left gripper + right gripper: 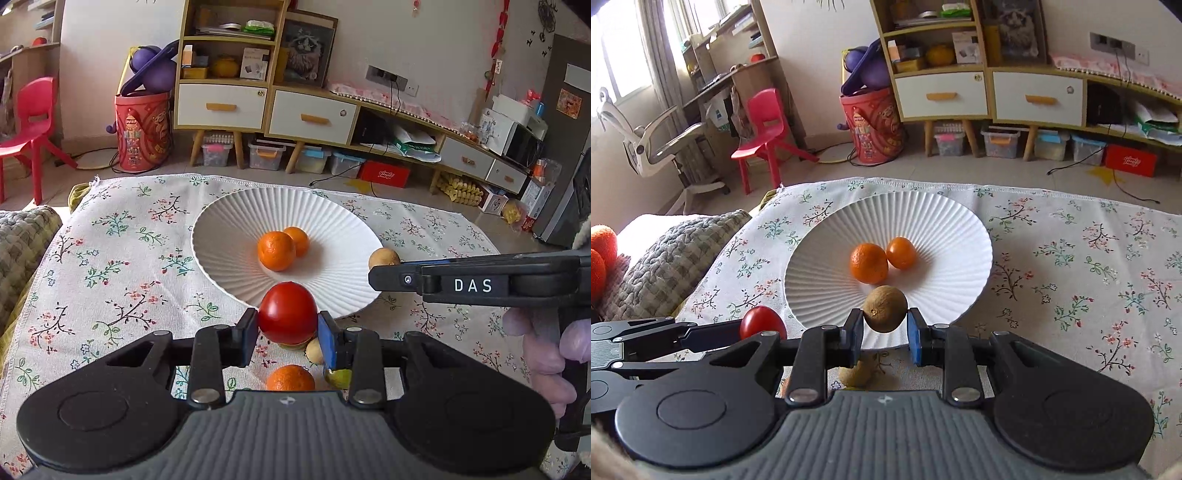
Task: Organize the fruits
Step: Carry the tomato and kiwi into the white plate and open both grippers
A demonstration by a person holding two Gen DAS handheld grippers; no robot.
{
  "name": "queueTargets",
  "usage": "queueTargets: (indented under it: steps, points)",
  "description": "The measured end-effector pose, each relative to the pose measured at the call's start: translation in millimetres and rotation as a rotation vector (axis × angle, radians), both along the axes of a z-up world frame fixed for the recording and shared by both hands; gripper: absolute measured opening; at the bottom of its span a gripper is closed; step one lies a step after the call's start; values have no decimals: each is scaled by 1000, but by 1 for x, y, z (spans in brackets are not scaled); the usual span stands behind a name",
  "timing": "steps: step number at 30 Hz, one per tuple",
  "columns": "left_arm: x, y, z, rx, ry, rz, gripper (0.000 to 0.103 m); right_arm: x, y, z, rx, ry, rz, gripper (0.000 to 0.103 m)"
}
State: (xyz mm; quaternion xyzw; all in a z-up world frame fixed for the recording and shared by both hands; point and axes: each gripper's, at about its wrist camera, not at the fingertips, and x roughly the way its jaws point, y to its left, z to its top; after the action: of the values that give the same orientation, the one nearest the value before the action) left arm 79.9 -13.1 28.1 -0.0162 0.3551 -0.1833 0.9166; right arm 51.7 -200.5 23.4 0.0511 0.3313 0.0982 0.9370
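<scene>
Floral tablecloth (110,258), spread over the work surface, carrying all the fruit; white ribbed plate (229,236) at its centre, two oranges (276,250) touching one another in the well. My left gripper (287,334) holds a red tomato (287,312) squarely between its pads, lifted clear of the cloth, just short of the plate's near rim; in the right wrist view I see the same tomato (762,322) left of the plate. My right gripper (885,334) is clamped on a brown kiwi (885,308), held over the plate's near edge, just in front of the oranges. Loose on the cloth below my left gripper: one more orange (290,378), a small tan fruit (314,350), a yellow-green fruit (338,378), partly hidden.
</scene>
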Motion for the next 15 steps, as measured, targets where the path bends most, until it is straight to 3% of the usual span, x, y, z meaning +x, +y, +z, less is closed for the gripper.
queueTargets:
  steps: [15]
  points:
    - [38,-25,-15,16,-18,16,20,35,-12,-14,35,42,-51,23]
